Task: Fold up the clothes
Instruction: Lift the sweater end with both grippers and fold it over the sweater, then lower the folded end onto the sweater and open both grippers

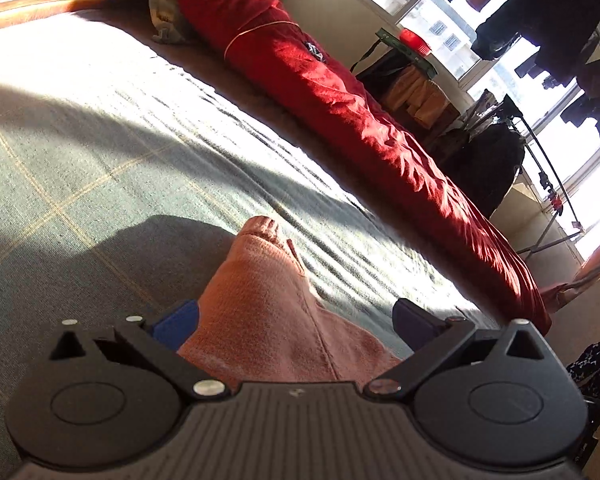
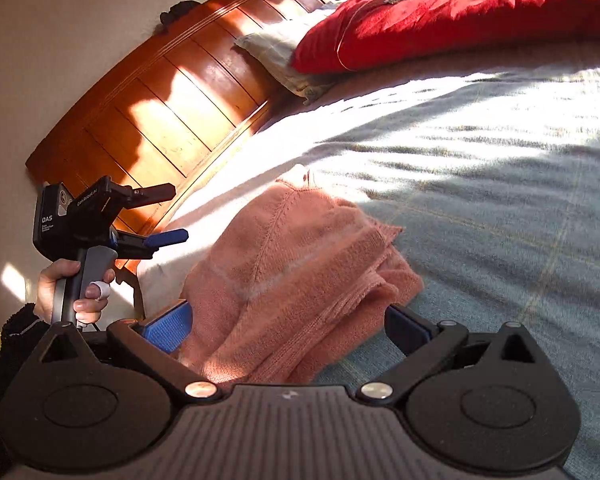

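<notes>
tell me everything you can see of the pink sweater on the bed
The pink sweater is a salmon-pink knit, soft-looking, with a visible seam and ribbed edges. It lies loosely bunched and partly folded on the grey-green checked bedspread, near the bed's edge, half in sunlight. The open right gripper straddles it; no finger clearly grips it.

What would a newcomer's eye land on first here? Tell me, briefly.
Likely the pink knitted sweater, bunched on the grey-green bedspread right in front of both open grippers, the right gripper straddling its near edge. Next, the bright red quilt along the bed's far side, sunlit against the window. Then the glossy wooden headboard, with the left gripper held up before it by a hand.
</notes>
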Demonstrator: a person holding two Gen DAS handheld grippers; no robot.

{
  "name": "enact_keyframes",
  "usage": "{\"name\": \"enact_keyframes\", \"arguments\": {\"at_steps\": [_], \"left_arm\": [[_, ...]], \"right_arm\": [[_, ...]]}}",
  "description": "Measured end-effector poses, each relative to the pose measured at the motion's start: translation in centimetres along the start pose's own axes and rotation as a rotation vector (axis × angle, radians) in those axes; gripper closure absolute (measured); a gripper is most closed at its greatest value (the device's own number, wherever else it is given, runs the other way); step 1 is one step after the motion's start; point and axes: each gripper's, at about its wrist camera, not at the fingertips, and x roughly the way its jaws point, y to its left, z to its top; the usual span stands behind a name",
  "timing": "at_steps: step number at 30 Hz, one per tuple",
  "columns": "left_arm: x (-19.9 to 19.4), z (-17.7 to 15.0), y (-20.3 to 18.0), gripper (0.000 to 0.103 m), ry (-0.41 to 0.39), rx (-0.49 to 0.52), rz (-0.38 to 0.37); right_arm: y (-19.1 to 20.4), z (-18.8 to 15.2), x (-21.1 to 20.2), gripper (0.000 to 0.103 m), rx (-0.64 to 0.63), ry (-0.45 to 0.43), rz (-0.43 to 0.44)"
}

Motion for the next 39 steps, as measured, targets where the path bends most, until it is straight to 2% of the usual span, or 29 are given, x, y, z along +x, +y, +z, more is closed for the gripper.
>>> {"name": "enact_keyframes", "arguments": {"at_steps": [3, 5, 6, 8, 12, 15, 19, 22, 24, 27, 29, 31, 35, 39], "left_arm": [[1.1, -1.1, -2.2, 0.001, 0.057, 0.081, -0.030], [2.6, -1.6, -2.7, 0.001, 0.098, 0.102, -0.015], [3.6, -1.8, -2.3, 0.001, 0.123, 0.084, -0.008], [5.5, -2.4, -1.1, 0.001, 0.159, 0.055, 0.013], [6.4, -2.7, -0.1, 0.001, 0.157, 0.033, 0.003], [5.8, -2.3, -0.8, 0.001, 0.153, 0.025, 0.011], [5.2, -0.7, -3.0, 0.001, 0.097, 0.064, -0.052], [7.4, 0.2, -3.3, 0.001, 0.113, 0.071, -0.017], [10.0, 0.0, -2.4, 0.001, 0.160, 0.043, 0.036], [11.2, -0.5, -2.8, 0.001, 0.165, 0.083, 0.076], [11.9, -0.9, -3.1, 0.001, 0.169, 0.109, 0.103], [11.2, -0.9, -4.0, 0.001, 0.178, 0.129, 0.115], [7.7, -2.8, -5.8, 0.001, 0.185, 0.127, 0.067], [4.8, -6.4, -7.2, 0.001, 0.183, 0.198, 0.084]], "right_arm": [[3.0, 1.4, 1.5, 0.000, -0.163, -0.032, 0.042], [4.8, 1.4, 3.4, 0.000, -0.278, -0.030, 0.045], [5.1, 1.0, 4.4, 0.000, -0.316, -0.014, 0.037], [4.9, -0.2, 6.6, 0.000, -0.364, 0.073, -0.014], [3.0, -3.0, 7.9, 0.000, -0.440, 0.153, -0.110], [3.0, -3.0, 7.0, 0.000, -0.414, 0.149, -0.102], [3.2, -2.6, 6.5, 0.000, -0.390, 0.165, -0.106], [3.4, -3.2, 6.3, 0.000, -0.384, 0.159, -0.125], [3.4, -3.2, 5.9, 0.000, -0.360, 0.162, -0.127], [3.2, -3.3, 4.6, 0.000, -0.286, 0.185, -0.084], [3.4, -3.6, 3.3, 0.000, -0.279, 0.184, -0.075], [3.8, -4.0, 1.7, 0.000, -0.292, 0.172, -0.080], [4.9, -5.4, -2.6, 0.000, -0.325, 0.136, -0.105], [5.3, -7.7, -5.7, 0.000, -0.308, 0.129, -0.134]]}}
